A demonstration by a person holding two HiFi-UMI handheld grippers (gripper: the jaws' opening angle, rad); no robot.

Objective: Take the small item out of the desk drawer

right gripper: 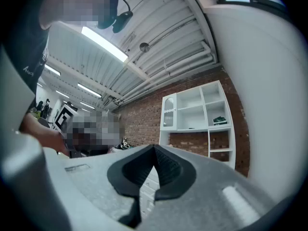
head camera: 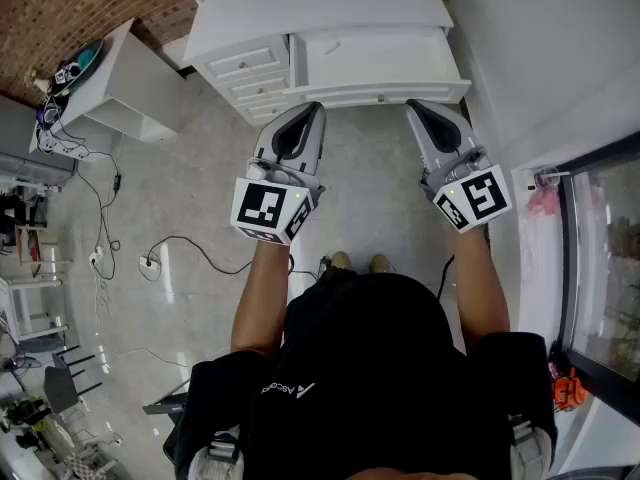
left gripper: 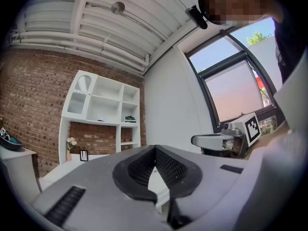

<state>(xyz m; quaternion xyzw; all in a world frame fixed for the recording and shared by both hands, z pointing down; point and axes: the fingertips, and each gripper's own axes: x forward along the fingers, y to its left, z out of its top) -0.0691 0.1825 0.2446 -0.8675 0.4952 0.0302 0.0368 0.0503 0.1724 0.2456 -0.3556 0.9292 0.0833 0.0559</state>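
Note:
A white desk (head camera: 320,8) stands ahead of me in the head view. Its wide front drawer (head camera: 372,63) is closed, with a stack of small drawers (head camera: 250,68) to its left. No small item shows anywhere. My left gripper (head camera: 313,111) hovers in the air just short of the desk's front edge, jaws shut with nothing between them. My right gripper (head camera: 414,109) is level with it on the right, also shut and empty. In the left gripper view the pads (left gripper: 166,165) meet at their tips. The right gripper view shows its pads (right gripper: 166,167) touching too.
A white side table (head camera: 120,88) with clutter stands at the left on the grey floor. Cables and a socket (head camera: 150,263) trail across the floor. A white wall and a window (head camera: 600,258) close off the right. A white shelf unit (left gripper: 103,107) backs onto the brick wall.

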